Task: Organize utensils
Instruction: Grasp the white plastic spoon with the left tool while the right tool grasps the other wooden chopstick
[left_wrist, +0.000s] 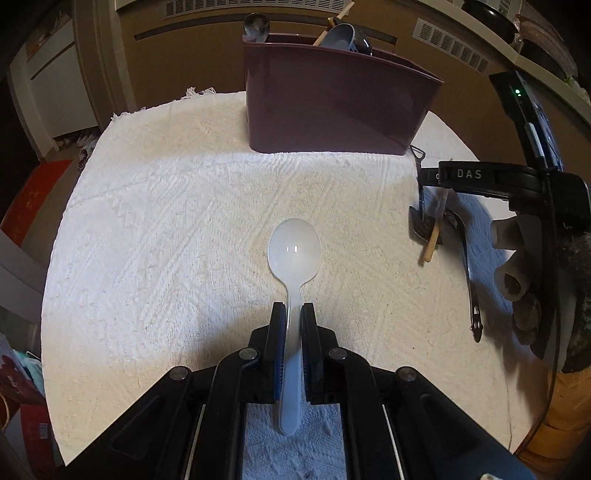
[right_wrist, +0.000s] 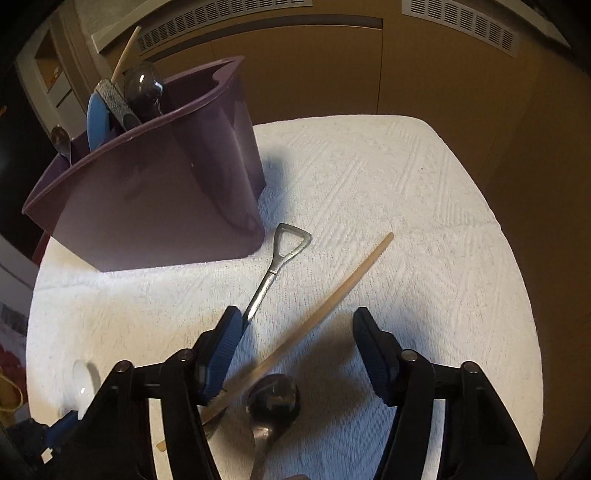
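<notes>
My left gripper (left_wrist: 293, 308) is shut on the handle of a white plastic spoon (left_wrist: 294, 247), bowl pointing forward over the white cloth. A purple utensil holder (left_wrist: 332, 99) stands at the far side, with several utensils in it; it also shows in the right wrist view (right_wrist: 155, 192). My right gripper (right_wrist: 295, 321) is open, low over a wooden chopstick (right_wrist: 332, 299), a shovel-shaped metal spoon (right_wrist: 273, 266) and a metal spoon (right_wrist: 273, 402) lying on the cloth. In the left wrist view the right gripper (left_wrist: 436, 177) is at the right, above those utensils.
The round table is covered by a white textured cloth (left_wrist: 166, 229). Brown cabinets with vents (right_wrist: 406, 74) stand behind. The white spoon's bowl (right_wrist: 83, 384) shows at the left edge of the right wrist view. Cloth edges drop off all around.
</notes>
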